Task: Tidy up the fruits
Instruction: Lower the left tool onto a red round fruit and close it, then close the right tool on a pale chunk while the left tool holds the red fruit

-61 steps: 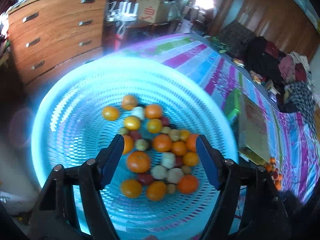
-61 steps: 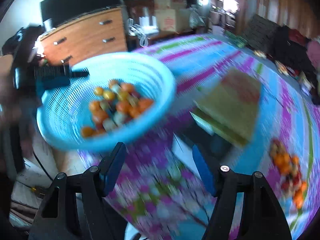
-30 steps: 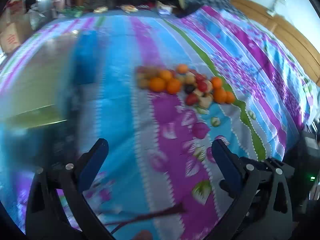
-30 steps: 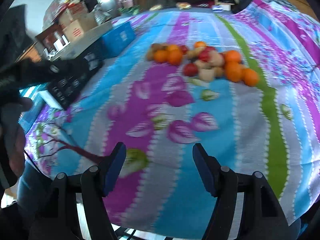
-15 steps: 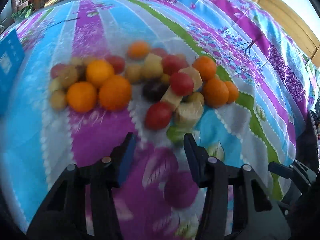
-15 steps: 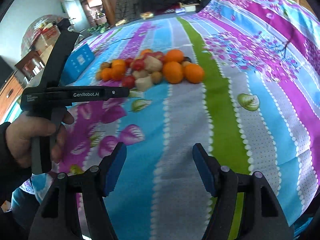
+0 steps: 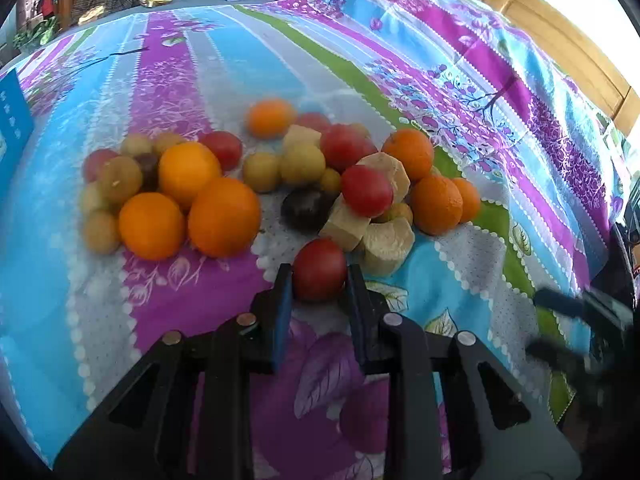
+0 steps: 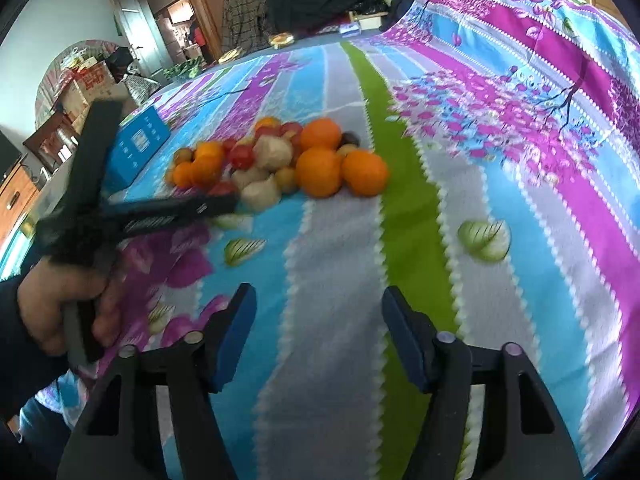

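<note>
Red fruit (image 7: 319,269) pinched between the left claw (image 7: 318,280) pads, fruit pile (image 7: 256,184) just past it, right claw (image 8: 316,312) closing on nothing.

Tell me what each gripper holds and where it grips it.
The left gripper is shut on a red fruit at the near edge of the pile, pads against its two sides. The right gripper holds nothing; its jaws are closing over bare cloth.

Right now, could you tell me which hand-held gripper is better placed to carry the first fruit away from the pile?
Left. The left hand-held gripper is shut on a red fruit at the pile's near edge. The right hand-held gripper is closing with nothing between its jaws, over bare bedspread short of the fruit.
</note>
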{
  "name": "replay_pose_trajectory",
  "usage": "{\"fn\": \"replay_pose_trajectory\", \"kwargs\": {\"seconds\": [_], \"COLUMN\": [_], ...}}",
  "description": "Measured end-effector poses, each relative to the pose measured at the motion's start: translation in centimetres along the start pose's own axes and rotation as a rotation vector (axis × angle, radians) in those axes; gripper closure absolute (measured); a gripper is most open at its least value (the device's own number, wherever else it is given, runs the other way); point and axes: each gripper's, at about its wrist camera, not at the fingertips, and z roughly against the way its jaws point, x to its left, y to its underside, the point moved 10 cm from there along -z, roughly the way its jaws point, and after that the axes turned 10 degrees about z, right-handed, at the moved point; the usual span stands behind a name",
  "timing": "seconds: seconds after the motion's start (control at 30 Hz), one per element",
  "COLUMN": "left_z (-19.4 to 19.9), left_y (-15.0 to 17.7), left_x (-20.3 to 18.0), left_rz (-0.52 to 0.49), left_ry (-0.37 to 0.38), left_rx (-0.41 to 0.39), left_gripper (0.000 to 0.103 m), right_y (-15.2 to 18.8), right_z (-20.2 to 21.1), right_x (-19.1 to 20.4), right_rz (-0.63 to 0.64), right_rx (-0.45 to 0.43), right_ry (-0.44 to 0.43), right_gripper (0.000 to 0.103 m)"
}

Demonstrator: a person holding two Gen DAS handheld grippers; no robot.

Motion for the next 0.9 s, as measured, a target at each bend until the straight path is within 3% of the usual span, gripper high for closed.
{"fn": "replay_pose_trajectory", "kwargs": {"seconds": [0.23,0.33,0.57,0.83,0.9], "left_z": [1.4,1.9,2.9,4.4,4.6], "left_y": [1.3,1.4,1.3,1.2,1.2], "left_x": [0.8,1.3,2.8,4.4,4.5], "left_rz": [0.08,0.11,0.159,0.211,0.214], "left_ry": [0.003,-0.005,-0.04,-0.063,-0.067], "left_rx": [-0.011,-0.018,-0.051,-0.068,-0.072], "left_gripper": [0.077,0.076,0.076,0.076,0.076], "right_y": [-3.1,-4.3,-5.4,-6.4,-6.7], "right_z": [-2.6,-3.0,-5.1,-9.9,-10.4], "right_x": [-3.6,-3.7,2.8,6.1,6.2], "right_rz": [0.044,0.024,0.056,0.114,0.13], "right_rx": [0.032,0.026,0.04,0.093,0.089], "right_ry": [0.045,-0.005,-0.176,-0.14,-0.119], "right_gripper": [0.044,0.044,0.046,0.046,0.055]}}
